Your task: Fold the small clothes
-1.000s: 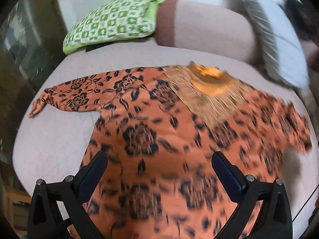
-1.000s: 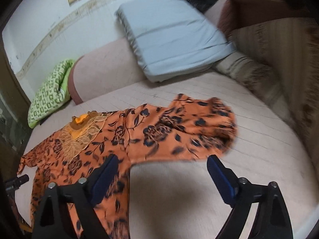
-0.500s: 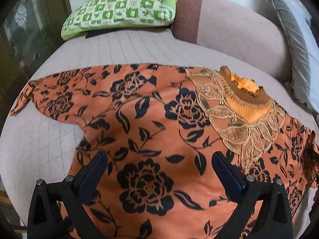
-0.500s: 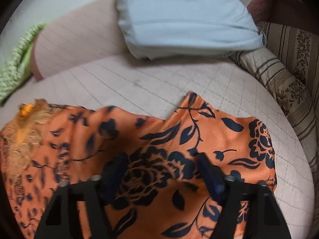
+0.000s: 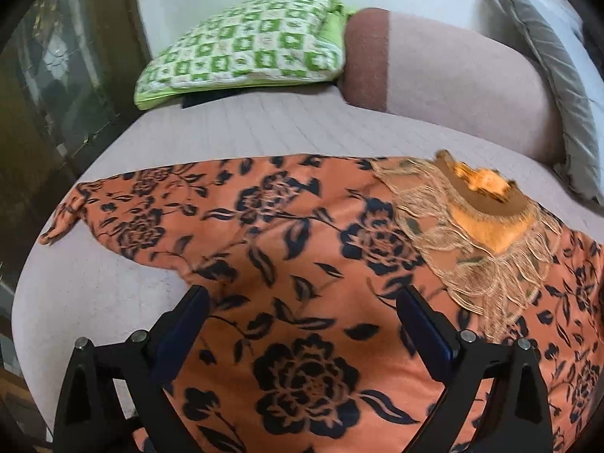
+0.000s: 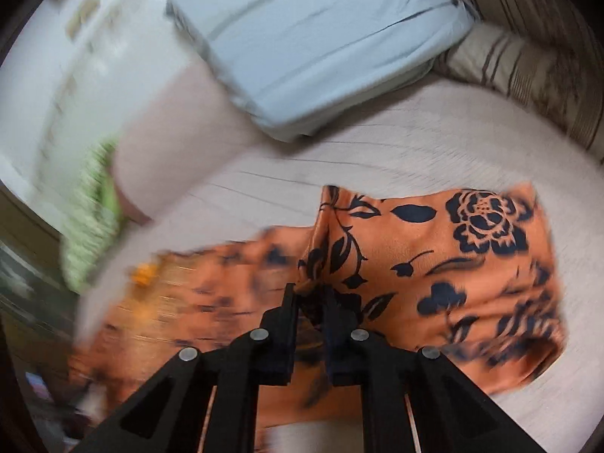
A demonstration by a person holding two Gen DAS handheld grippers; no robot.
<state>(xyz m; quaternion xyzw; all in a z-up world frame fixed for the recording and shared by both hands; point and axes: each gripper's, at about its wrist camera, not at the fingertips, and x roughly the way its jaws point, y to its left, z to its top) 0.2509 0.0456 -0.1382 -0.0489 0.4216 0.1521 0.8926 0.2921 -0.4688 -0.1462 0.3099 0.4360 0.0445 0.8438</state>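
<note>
An orange blouse [image 5: 302, 264] with black flowers lies spread on a pale bed. Its lace collar [image 5: 475, 226] is at the right of the left wrist view, one sleeve [image 5: 124, 207] reaches left. My left gripper [image 5: 302, 313] is open just above the blouse's body, holding nothing. In the right wrist view my right gripper [image 6: 311, 294] is shut on a pinched fold of the blouse [image 6: 434, 264] where the other sleeve [image 6: 490, 226] meets the body.
A green checked pillow [image 5: 245, 45] and a pink bolster [image 5: 453, 75] lie at the bed's head. A pale blue cushion [image 6: 321, 30] and a striped cushion [image 6: 528, 68] sit beyond the sleeve. The bed edge [image 5: 34, 302] drops at the left.
My right gripper has come down onto the blouse and closed on a fold of it. My left gripper stays open and has pulled back slightly over the blouse.
</note>
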